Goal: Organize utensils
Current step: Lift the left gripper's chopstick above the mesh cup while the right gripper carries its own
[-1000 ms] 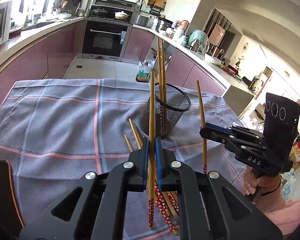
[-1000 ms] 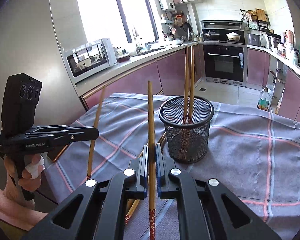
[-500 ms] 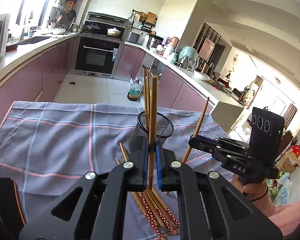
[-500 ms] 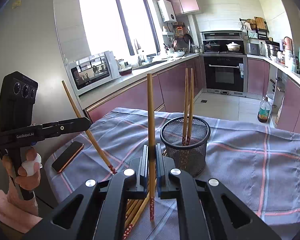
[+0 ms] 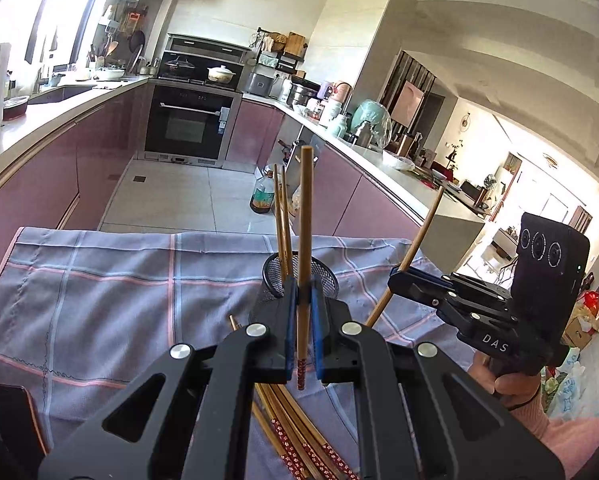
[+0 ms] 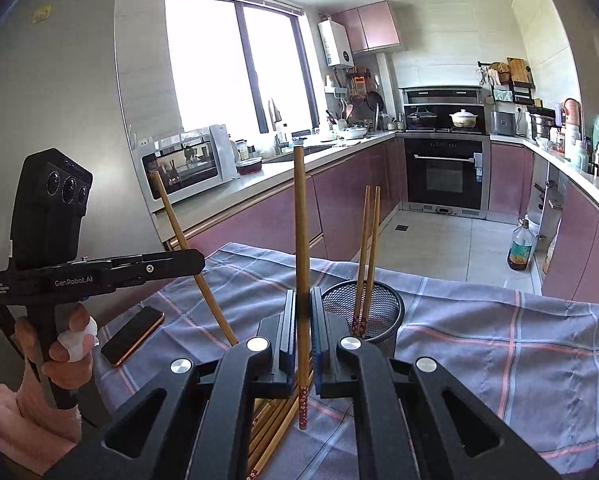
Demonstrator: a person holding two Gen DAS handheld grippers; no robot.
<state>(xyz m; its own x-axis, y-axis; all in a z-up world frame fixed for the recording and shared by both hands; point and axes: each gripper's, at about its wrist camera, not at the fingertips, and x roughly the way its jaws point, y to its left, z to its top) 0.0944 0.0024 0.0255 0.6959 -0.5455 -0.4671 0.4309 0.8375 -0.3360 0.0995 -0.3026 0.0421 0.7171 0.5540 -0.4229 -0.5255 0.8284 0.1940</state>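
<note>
We clamp one chopstick upright in our left gripper and another chopstick in our right gripper, above the cloth's near edge, by the mesh cup holding two.

Two chopsticks in one mesh cup; perhaps six loose chopsticks.
</note>
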